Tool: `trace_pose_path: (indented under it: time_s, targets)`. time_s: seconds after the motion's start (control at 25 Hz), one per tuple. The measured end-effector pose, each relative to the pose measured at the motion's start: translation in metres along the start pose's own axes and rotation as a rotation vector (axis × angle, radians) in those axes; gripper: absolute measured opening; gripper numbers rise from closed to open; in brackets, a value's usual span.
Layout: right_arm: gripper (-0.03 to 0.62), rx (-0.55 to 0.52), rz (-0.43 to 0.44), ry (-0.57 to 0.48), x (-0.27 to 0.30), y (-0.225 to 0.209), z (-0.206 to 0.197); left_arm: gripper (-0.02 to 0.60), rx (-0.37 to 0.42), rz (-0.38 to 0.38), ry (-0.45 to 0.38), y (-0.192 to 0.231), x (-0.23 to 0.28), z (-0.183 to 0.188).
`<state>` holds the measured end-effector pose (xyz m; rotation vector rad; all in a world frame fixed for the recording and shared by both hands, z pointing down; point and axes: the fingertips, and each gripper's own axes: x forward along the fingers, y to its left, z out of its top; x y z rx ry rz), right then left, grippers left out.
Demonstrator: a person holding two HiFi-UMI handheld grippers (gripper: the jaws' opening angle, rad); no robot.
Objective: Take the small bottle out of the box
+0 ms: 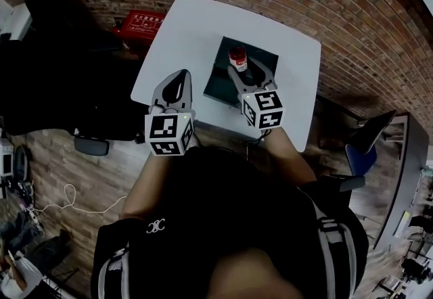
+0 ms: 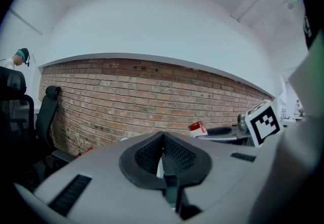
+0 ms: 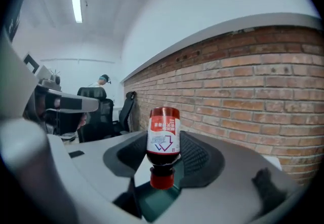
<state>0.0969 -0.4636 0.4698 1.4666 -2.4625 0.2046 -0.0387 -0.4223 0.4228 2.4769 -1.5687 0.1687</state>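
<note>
Left tongs [image 1: 180, 81]: pads pressed together, nothing between them, positioned over the near edge of the white desk [image 1: 183, 30]. Right tongs [image 1: 247, 73]: clamped on the small bottle [image 1: 237, 59] by its labelled body. The bottle, with a red cap, sits above the dark box [image 1: 215, 86], which lies on the desk just beyond.

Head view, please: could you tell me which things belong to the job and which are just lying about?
Job: small bottle, clamped in the right gripper; dark box; white table under it.
Lying about: red case, blue chair, floor cable; left gripper idle, shut.
</note>
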Motion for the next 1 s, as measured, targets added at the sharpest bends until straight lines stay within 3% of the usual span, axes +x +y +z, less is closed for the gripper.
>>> trace_pose_path:
  time_s: [0.2, 0.36, 0.64, 1.0]
  targets:
    - [0.209, -0.017, -0.176, -0.137, -0.025, -0.016, 0.030, 0.012, 0.015, -0.035, -0.008, -0.004, 0.009, 0.004]
    - [0.209, 0.011, -0.260, -0.176, -0.036, -0.029, 0.034, 0.012, 0.022, -0.056, -0.016, -0.006, 0.017, 0.009]
    - [0.209, 0.034, -0.294, -0.178, -0.033, -0.034, 0.032, 0.012, 0.038, -0.089, -0.015, -0.008, 0.032, 0.010]
    - [0.209, 0.026, -0.272, -0.168, -0.031, -0.042, 0.031, 0.012, 0.048, -0.112, -0.023, -0.014, 0.049, 0.020]
